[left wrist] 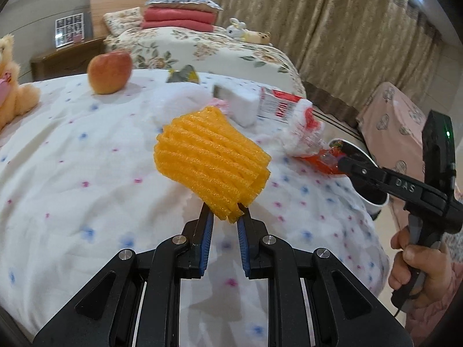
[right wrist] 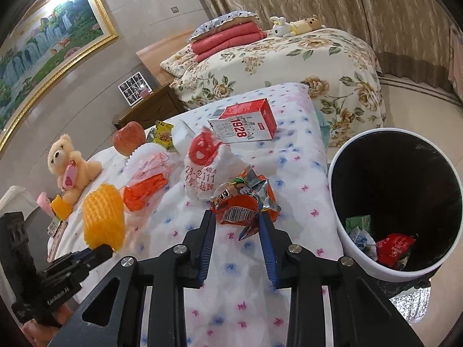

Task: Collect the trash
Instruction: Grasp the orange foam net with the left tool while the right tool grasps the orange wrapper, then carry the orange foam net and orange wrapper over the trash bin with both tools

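My left gripper (left wrist: 224,212) is shut on the lower corner of a yellow foam fruit net (left wrist: 211,162), which hangs lifted above the dotted white quilt (left wrist: 72,173). In the right wrist view the same net (right wrist: 102,217) sits at the left, on the left gripper's tip (right wrist: 98,253). My right gripper (right wrist: 235,217) is shut on a crumpled orange snack wrapper (right wrist: 243,202), held just above the quilt and left of the white bin (right wrist: 341,231). The bin holds a few pieces of trash. From the left wrist view, the right gripper (left wrist: 341,162) pinches that wrapper (left wrist: 321,159) near the bin (left wrist: 376,202).
On the quilt lie a red and white milk carton (right wrist: 246,121), a white plastic bag with red print (right wrist: 205,167), an orange bag (right wrist: 144,190), a yellow snack packet (right wrist: 163,134), an apple (right wrist: 128,141) and a teddy bear (right wrist: 69,164). A second bed stands behind.
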